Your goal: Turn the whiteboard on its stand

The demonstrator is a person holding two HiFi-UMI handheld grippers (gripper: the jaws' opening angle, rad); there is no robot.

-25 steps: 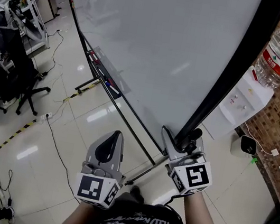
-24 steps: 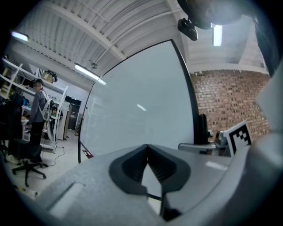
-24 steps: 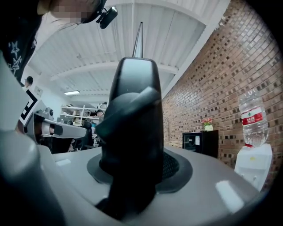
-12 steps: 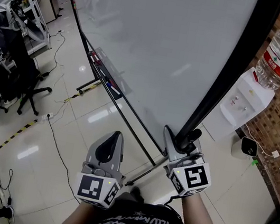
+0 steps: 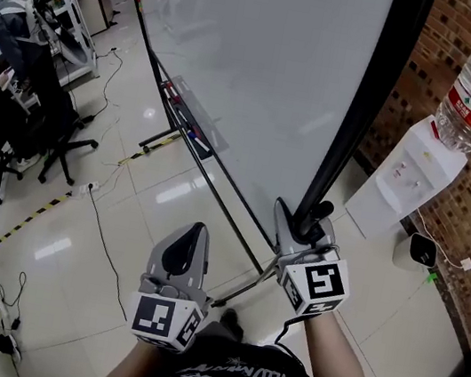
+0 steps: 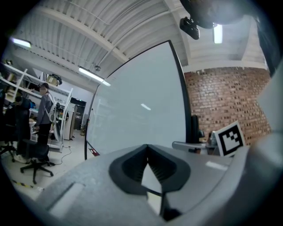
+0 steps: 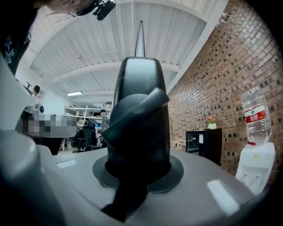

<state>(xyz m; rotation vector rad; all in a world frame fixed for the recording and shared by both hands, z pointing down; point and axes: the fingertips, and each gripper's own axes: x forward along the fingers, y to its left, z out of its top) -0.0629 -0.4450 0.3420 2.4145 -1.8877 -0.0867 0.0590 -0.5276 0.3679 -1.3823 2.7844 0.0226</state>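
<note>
Grip relation: your right gripper [image 5: 303,229], lower centre-right of the head view, has just been closing and now pinches the black side bar [image 5: 367,107] of the whiteboard [image 5: 255,78]. That bar runs from the claw up to the top right, and the board face spreads to its upper left. Your left gripper [image 5: 181,253], jaws pressed together and empty, sits lower left, clear of the board. Your right hand is the nearer.
</note>
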